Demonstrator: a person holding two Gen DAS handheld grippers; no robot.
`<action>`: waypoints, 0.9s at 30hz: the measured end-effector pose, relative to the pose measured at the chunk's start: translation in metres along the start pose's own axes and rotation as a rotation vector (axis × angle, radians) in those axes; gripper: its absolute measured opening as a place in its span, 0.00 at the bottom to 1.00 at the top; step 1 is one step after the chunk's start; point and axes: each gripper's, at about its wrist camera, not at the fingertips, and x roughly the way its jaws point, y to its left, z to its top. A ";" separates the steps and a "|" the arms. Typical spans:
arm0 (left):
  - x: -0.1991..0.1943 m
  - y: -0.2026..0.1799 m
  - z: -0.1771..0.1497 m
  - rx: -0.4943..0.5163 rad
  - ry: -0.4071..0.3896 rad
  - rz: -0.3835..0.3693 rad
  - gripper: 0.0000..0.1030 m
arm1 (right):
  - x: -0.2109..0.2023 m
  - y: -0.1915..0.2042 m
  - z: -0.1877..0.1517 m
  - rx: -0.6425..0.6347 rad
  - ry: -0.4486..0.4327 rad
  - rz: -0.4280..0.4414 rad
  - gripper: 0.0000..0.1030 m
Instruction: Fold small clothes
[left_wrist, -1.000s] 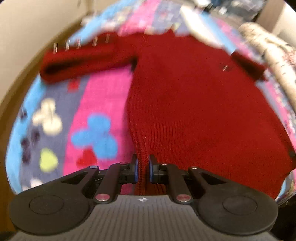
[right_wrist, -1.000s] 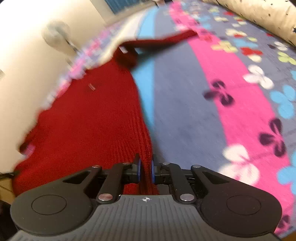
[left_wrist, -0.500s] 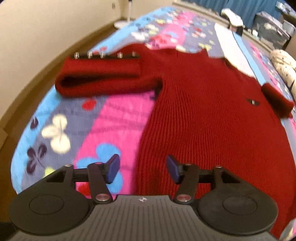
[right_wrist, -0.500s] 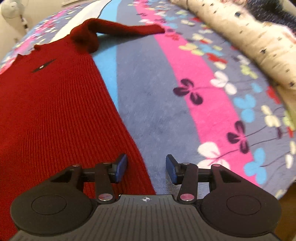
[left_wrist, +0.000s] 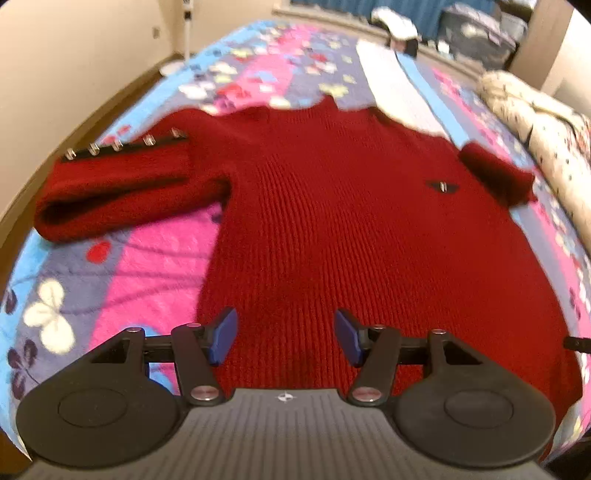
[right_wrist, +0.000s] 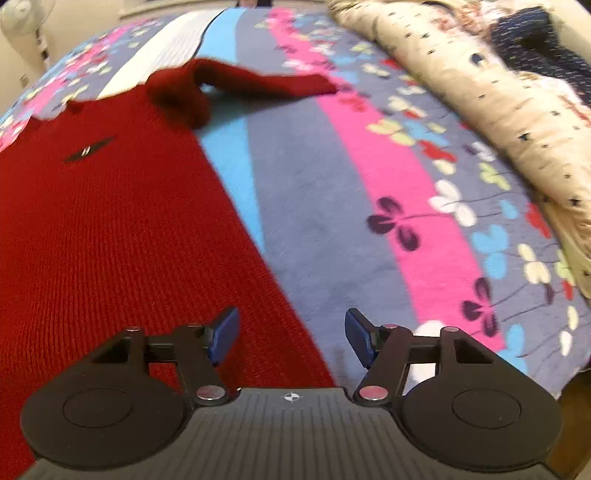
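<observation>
Red knit sweater (left_wrist: 332, 229) lies flat on a flower-patterned blanket (right_wrist: 332, 206), long axis running hem at 6 o'clock to collar at 12 o'clock, one sleeve toward 9 o'clock. Its hem is cut off behind both tools. Left gripper (left_wrist: 284, 338) jaws stand spread over the knit; right gripper (right_wrist: 291, 338) jaws, just opened wider, straddle the sweater's side edge without pinching. Cream bedding (right_wrist: 480, 92) lies at 2 o'clock; beige wall beyond.

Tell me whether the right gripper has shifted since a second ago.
Yes. The right gripper has let go of the red sweater hem, jaws just opening, empty, and swung rightward: the sweater's edge now sits left and the cream pillow fills the right.
</observation>
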 end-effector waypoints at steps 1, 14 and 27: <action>0.009 0.000 -0.003 0.004 0.041 -0.002 0.62 | 0.007 0.001 -0.002 -0.007 0.031 -0.009 0.63; -0.026 0.036 -0.003 -0.119 -0.045 0.017 0.50 | -0.039 -0.001 0.027 -0.051 -0.230 0.193 0.51; -0.031 0.083 0.065 0.095 -0.315 0.195 0.39 | -0.039 0.000 0.080 0.076 -0.409 0.446 0.51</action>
